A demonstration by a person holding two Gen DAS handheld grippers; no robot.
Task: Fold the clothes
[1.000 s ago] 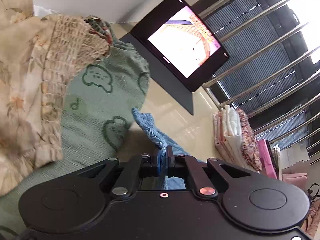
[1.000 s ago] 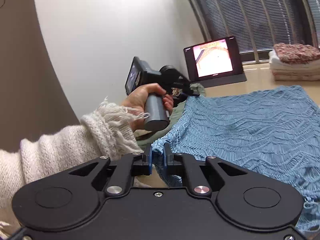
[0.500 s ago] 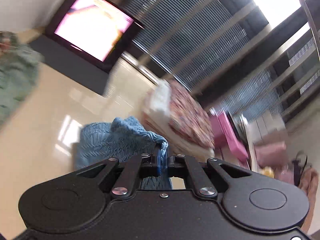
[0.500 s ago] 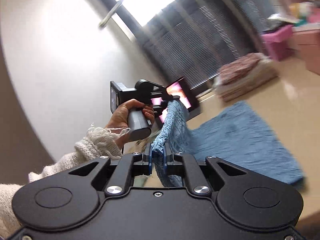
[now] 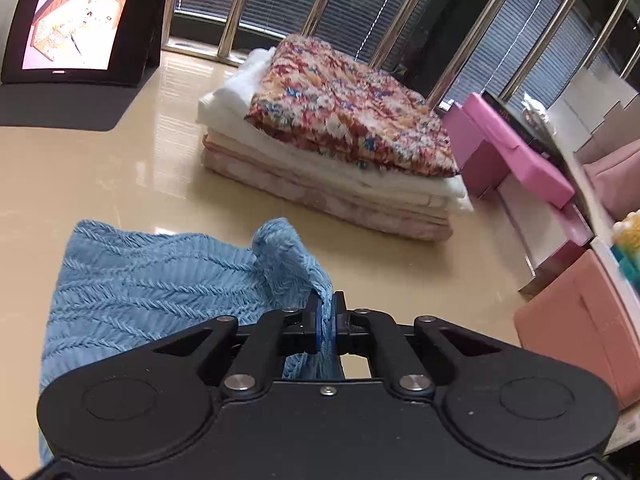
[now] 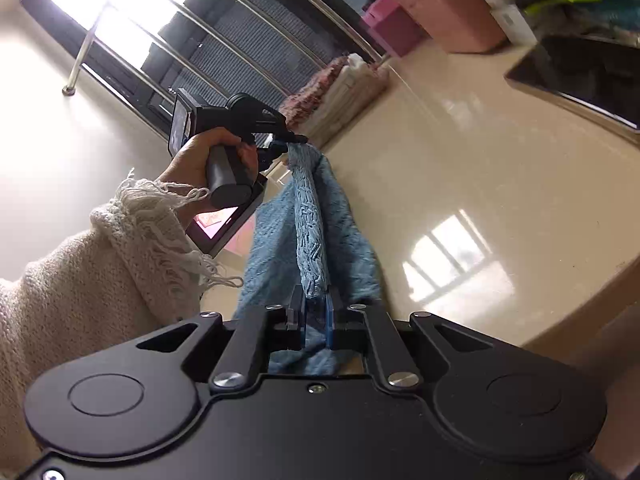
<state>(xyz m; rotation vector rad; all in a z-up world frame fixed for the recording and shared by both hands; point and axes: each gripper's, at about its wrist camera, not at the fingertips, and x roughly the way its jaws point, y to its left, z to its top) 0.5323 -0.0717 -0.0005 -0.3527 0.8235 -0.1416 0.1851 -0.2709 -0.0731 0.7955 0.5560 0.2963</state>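
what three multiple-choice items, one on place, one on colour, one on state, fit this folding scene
1. Where is the folded stack?
A. on the table by the window bars
B. in a pink box
C. under the tablet

2. What colour is the held knit garment?
A. green
B. blue
C. white

3. How is the left hand-held gripper?
A. wide open
B. shut on nothing
C. shut on the garment

Key: 1 A, the stack lies on the table before the bars; 2 B, the knit is blue; 3 C, cloth is pinched between its pads.
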